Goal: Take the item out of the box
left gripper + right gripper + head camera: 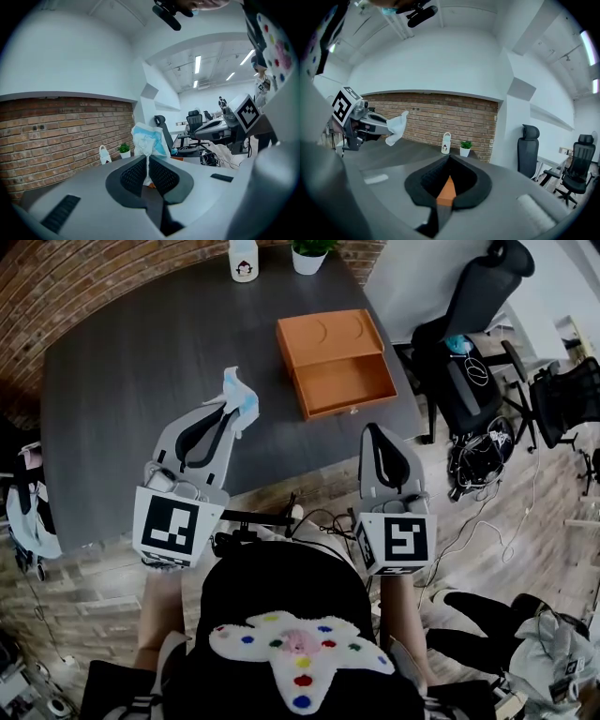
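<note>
Crinkly white-and-blue plastic packet [236,393] out of box, up in air over dark grey table [122,352], pinched tight between left gripper [228,411] jaws. Orange open box [336,362] on table, near, on packet's right. Right gripper [374,431] jaws pressed together, nothing in them. White bottle [244,259] and small plant pot [308,255] at table's far edge; bottle label too small to read.
</note>
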